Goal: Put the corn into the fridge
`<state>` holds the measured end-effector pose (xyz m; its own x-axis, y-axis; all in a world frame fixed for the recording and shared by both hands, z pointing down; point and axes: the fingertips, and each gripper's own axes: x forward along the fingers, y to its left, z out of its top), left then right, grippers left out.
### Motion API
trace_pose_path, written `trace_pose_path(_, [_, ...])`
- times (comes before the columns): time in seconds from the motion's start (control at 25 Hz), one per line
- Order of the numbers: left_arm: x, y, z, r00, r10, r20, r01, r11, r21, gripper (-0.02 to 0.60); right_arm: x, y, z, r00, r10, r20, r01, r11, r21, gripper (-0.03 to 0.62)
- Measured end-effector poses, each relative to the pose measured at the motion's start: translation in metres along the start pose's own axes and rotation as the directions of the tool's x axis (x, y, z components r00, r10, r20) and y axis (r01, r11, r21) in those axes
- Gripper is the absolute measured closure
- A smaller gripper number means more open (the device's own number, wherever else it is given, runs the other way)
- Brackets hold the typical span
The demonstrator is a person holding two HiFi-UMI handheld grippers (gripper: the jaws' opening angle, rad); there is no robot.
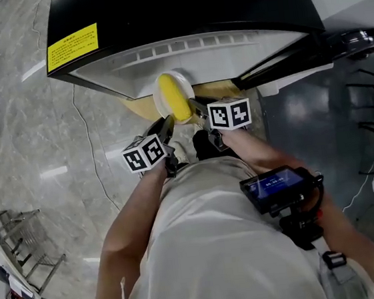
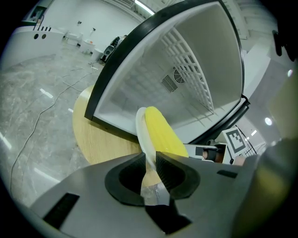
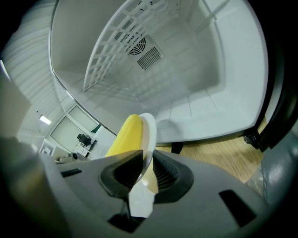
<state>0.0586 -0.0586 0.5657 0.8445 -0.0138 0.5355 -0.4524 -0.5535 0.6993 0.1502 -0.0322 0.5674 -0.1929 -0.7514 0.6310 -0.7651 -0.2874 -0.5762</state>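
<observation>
The corn [image 1: 176,101] lies on a white plate [image 1: 160,100] held in the air just in front of the open fridge [image 1: 189,50], over the near edge of the round wooden bench [image 2: 103,139] on which the fridge stands. The left gripper [image 2: 151,163] is clamped on the plate's near-left rim, its ribbed pads pressed against both faces of the thin edge with the corn just beyond them. The right gripper [image 3: 146,168] is closed the same way on the near-right rim, so the plate hangs between the two. Both bare forearms reach forward from the person's chest and draw together at the plate, the left forearm [image 1: 135,212] rising from the lower left and the right forearm [image 1: 262,147] from the right. Past the plate, the fridge's white inside shows a wire shelf [image 3: 116,44] and a round vent [image 2: 178,74] on the far wall. Its door [image 1: 300,53] stands open at the right.
</observation>
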Motion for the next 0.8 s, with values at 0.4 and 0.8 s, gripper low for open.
trace_pose_path(0.4, [0.016, 0.004, 0.017, 0.998, 0.016, 0.063, -0.012, 0.998, -0.060, 0.515, 0.019, -0.008, 0.028, 0.998, 0.058, -0.039, -0.060, 0.996, -0.061, 0.534])
trace_pose_path(0.8, [0.023, 0.007, 0.020, 0.993, 0.050, 0.109, -0.040, 0.995, -0.087, 0.515, 0.031, -0.014, 0.034, 0.991, 0.095, -0.098, -0.104, 0.990, -0.094, 0.534])
